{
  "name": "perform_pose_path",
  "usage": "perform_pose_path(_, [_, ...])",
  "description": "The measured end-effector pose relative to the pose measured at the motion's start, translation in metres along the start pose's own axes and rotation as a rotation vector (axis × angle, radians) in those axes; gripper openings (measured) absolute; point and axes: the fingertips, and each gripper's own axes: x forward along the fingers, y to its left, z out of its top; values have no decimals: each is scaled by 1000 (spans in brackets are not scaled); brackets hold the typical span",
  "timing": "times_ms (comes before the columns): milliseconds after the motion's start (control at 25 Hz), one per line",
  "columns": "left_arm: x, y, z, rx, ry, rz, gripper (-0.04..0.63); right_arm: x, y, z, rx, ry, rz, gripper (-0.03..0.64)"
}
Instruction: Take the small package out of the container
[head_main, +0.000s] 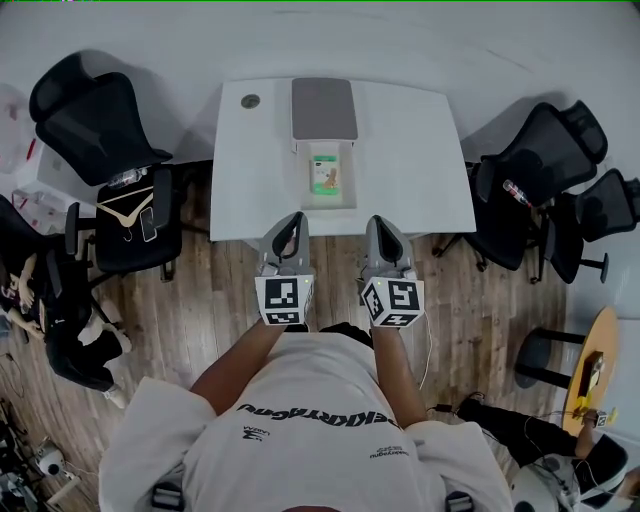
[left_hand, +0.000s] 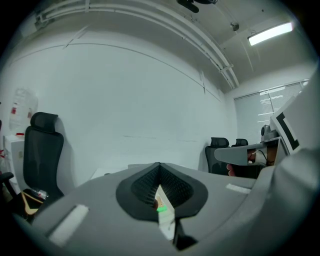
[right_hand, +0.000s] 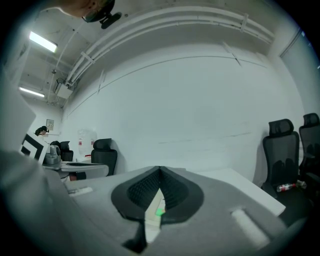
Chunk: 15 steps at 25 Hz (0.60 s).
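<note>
- The wooden floor runs under everything, and black office chairs stand off the left edge and the right edge of the desk.
- The white tabletop is mostly bare, and what it carries sits along its middle line.
- The left hand-held gripper hangs just over the near edge. Its jaws are pressed together with nothing between them.
- The right hand-held gripper is level with it at the same near edge, well apart from the left one. Its jaws are likewise closed and empty.
- A grey lid lies flat at the far edge, touching the container's far end.
- The clear container reaches from the lid towards the near edge, ahead of both grippers.
- The small package, green and white, lies flat inside the container.
</note>
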Motion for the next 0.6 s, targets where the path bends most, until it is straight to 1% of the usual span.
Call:
perform_pose_path(160, [8, 6, -4, 17, 9, 11, 3, 8, -3, -2, -2, 9, -6, 1])
perform_pose_path(320, [17, 8, -8, 12, 19, 22, 3, 16, -6, -2, -11, 16, 4, 0])
perform_pose_path(600, [49, 3, -11, 17, 41, 44, 3, 42, -30, -1, -7, 14, 34, 0])
